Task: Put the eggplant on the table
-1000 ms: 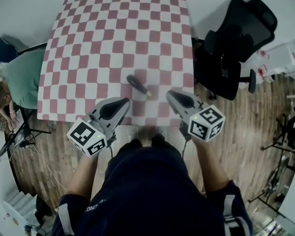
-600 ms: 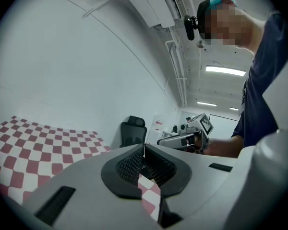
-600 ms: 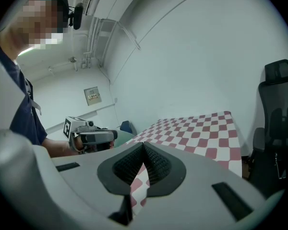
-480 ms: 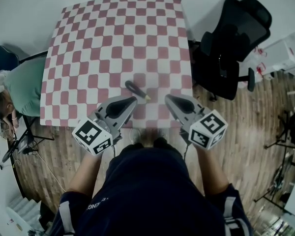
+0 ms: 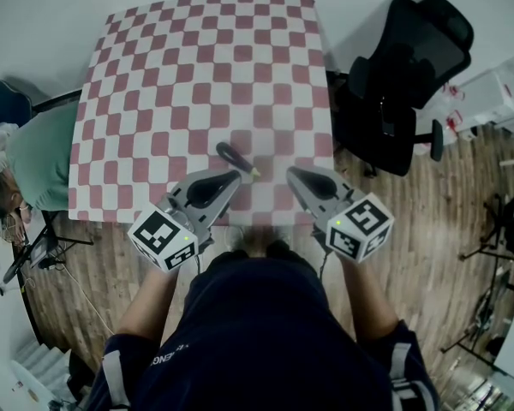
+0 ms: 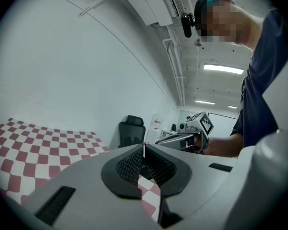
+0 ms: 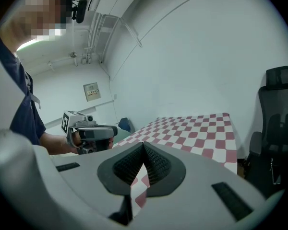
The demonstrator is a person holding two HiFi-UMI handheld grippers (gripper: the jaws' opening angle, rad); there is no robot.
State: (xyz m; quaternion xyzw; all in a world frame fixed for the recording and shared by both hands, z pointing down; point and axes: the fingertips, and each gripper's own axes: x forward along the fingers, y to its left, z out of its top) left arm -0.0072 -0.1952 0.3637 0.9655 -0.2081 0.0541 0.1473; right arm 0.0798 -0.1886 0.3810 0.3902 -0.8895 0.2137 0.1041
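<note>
At nine o'clock in the head view a seated person in a green top (image 5: 38, 148) is bent over beside the table (image 5: 206, 67). There is one table, square, covered by a cloth of red and white checks, and it fills the upper middle of that view. Pale, plain surface lies round its far side, and brown wood-plank floor (image 5: 428, 238) runs under its near edge and off toward three and five o'clock.

The left gripper (image 6: 144, 146) is grey smooth plastic, with one white cube of black square markers (image 5: 161, 238) at its back. Its two black ribbed pads (image 6: 128, 166) are pressed tip to tip with nothing between them.

One eggplant (image 5: 233, 155) lies on the cloth near the table's six o'clock edge. It is dark, glossy and slim, slanting from ten to four o'clock, with a pale green stem end at the four o'clock tip. It sits between the two gripper noses and just beyond them, near the left one, and neither gripper holds it.

The right gripper (image 7: 143, 145) matches the left and carries the second marker cube (image 5: 360, 228). Its ribbed pads are likewise closed together and empty.

At two o'clock stands one black office chair (image 5: 407, 75) with a high back, close to the table's right edge.
</note>
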